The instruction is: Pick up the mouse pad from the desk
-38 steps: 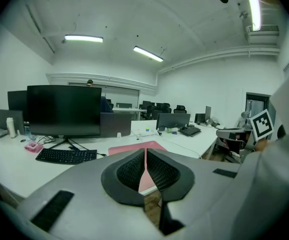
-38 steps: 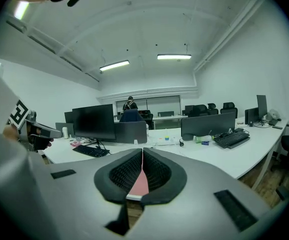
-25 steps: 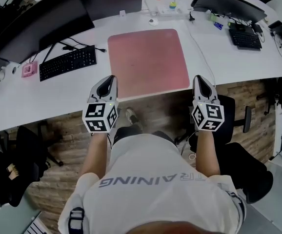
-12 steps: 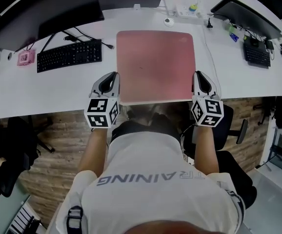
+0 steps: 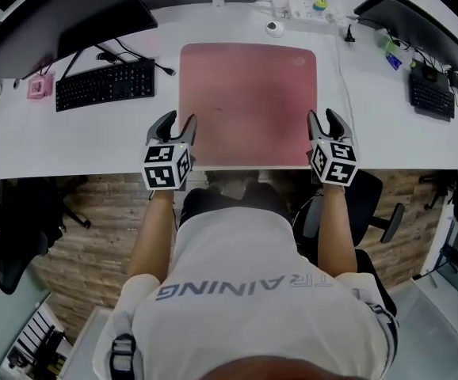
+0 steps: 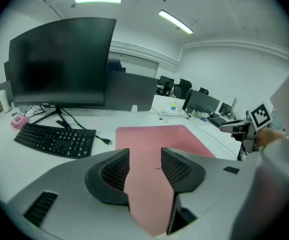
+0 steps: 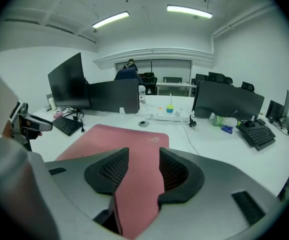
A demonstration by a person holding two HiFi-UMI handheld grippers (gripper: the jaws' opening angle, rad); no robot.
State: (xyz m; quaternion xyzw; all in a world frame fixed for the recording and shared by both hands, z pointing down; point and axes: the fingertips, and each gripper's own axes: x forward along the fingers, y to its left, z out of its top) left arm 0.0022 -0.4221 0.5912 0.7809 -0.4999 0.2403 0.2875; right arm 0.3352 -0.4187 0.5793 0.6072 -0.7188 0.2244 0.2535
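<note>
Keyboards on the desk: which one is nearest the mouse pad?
The black keyboard just left of the pink mouse pad; the other keyboard lies far off to the right.

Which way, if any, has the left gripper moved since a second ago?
Yes: the left gripper has come forward over the near edge of the desk, at the left side of the mouse pad. Its fingers have just been opening, gripping nothing.
</note>
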